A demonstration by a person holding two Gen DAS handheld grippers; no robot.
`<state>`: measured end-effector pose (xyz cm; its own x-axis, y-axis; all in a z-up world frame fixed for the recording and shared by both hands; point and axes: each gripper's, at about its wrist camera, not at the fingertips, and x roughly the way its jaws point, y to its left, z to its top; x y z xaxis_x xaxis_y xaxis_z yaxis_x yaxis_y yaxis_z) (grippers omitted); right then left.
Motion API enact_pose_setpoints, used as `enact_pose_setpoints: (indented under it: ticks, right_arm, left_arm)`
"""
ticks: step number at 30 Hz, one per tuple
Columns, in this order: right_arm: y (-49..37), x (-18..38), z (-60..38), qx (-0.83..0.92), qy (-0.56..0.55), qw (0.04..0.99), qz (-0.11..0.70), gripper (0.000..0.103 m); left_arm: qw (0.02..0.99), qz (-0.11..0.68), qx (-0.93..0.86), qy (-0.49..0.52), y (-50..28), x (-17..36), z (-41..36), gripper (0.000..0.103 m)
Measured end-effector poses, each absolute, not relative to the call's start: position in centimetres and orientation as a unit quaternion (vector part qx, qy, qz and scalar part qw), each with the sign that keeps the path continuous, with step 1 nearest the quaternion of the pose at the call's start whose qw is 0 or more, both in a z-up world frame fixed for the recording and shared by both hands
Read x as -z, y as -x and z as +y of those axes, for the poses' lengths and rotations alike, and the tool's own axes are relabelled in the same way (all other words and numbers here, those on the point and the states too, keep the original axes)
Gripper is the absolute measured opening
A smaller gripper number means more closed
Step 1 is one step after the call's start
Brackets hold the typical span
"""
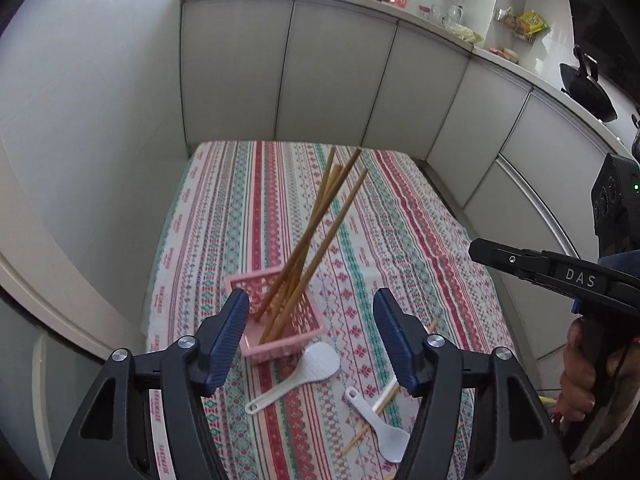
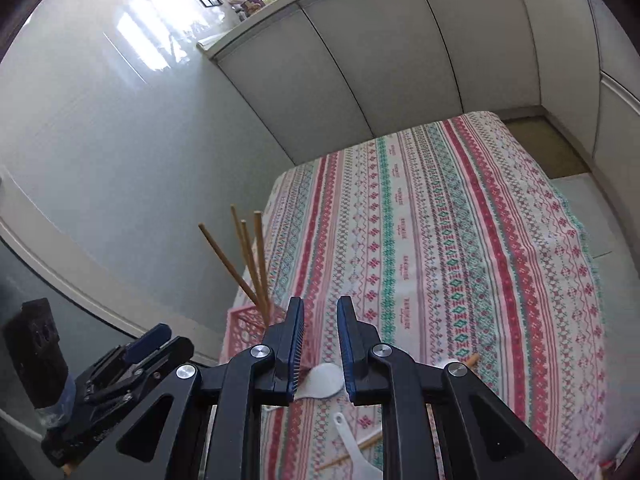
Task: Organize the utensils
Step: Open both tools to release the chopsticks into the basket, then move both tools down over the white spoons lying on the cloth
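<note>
- Daylight comes from a window at about 11 o'clock in both views, blown out to white with no detail.
- It leaves streaky glare on the glossy wall [image 2: 132,52] in the right wrist view, again near 11 o'clock.
- The patterned tablecloth [image 1: 400,232] is evenly lit and crisp; shadows on it are soft and faint.
- Fisheye distortion bows the cabinet fronts [image 1: 332,68] and the countertop edge.
- Black vignetting fills the corners of each frame.
- The far countertop clutter at 1 o'clock looks small and slightly soft.
</note>
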<state>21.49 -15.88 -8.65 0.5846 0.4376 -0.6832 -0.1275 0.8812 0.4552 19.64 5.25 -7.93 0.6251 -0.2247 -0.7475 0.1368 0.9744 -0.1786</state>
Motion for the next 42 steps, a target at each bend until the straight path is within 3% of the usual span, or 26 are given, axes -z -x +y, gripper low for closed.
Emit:
enact_pose_setpoints:
  ticks: [8,21,23,24,25,28,30,32,38,42]
  right_arm:
    - [-19.6,11.5,-17.9,-0.131,-0.154,0.844,0.496,0.018]
    - [-18.0,16.4,-20.9,-0.087,-0.145,0.794,0.583,0.020]
    - [-17.8,17.2,-21.2,-0.083,-0.140,0.788,0.594,0.031]
    - [-17.6,17.5,-21.4,-0.081,-0.138,0.786,0.597,0.058]
    - [-17.5,17.7,-21.5,-0.081,-0.137,0.788,0.594,0.073]
    - [-17.3,18.1,-21.6,-0.082,-0.125,0.787,0.598,0.073]
    - [-17.2,18.6,-21.9,-0.079,-0.124,0.783,0.604,0.073]
    - [-17.2,19.1,-22.1,-0.075,-0.121,0.779,0.610,0.073]
    - [-17.5,19.6,-22.6,-0.074,-0.122,0.776,0.614,0.073]
    - [-17.6,19.8,-22.8,-0.074,-0.122,0.774,0.617,0.073]
  left_arm:
    - [0.865,0.488,0.109,0.042,-17.7,10.5,4.4,0.076]
    - [0.800,0.585,0.134,0.034,-17.0,16.5,1.7,0.077]
    - [0.790,0.598,0.133,0.036,-17.1,17.7,1.1,0.076]
    - [0.785,0.604,0.131,0.038,-17.3,18.2,0.8,0.076]
    - [0.782,0.609,0.128,0.042,-17.4,18.7,0.6,0.076]
    - [0.775,0.619,0.119,0.049,-17.8,19.9,-0.1,0.076]
    - [0.774,0.621,0.112,0.051,-18.2,20.5,-0.6,0.073]
    - [0.772,0.624,0.109,0.056,-18.6,21.0,-1.1,0.060]
    - [0.760,0.642,0.072,0.072,-20.0,23.7,-2.3,0.037]
    - [0.762,0.642,0.049,0.072,-20.9,24.7,-3.2,0.033]
